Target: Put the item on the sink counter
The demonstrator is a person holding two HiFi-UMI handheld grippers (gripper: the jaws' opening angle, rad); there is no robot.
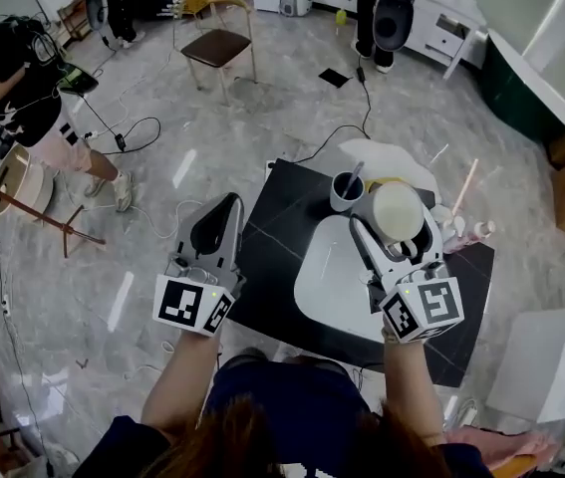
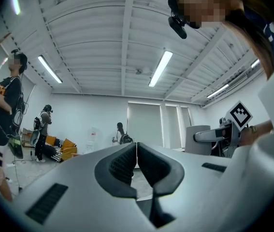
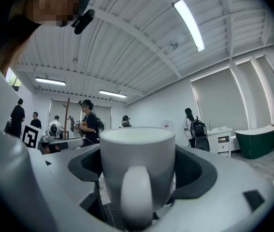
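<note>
A white mug (image 3: 137,149) is clamped across its body by the jaws of the right gripper (image 3: 137,170). The left gripper (image 2: 136,152) jaws are pressed together, empty. The mug is judged rigid, smooth-glazed and breakable, so this body hold suits it.

The mug (image 3: 137,173) is pale grey. The sink counter (image 1: 274,257) is black with thin pale veins, its basin (image 1: 327,287) white. The left gripper (image 2: 136,153) and right gripper (image 1: 398,207) are light grey, black-padded, with black-and-white square markers.

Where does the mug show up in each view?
Head view: mug centre-right, in the right gripper's jaws.
Left gripper view: right of centre, small.
Right gripper view: centre foreground, handle facing camera.
Shared landmark: that gripper's marker cube, near the mug in head and left gripper views.
</note>
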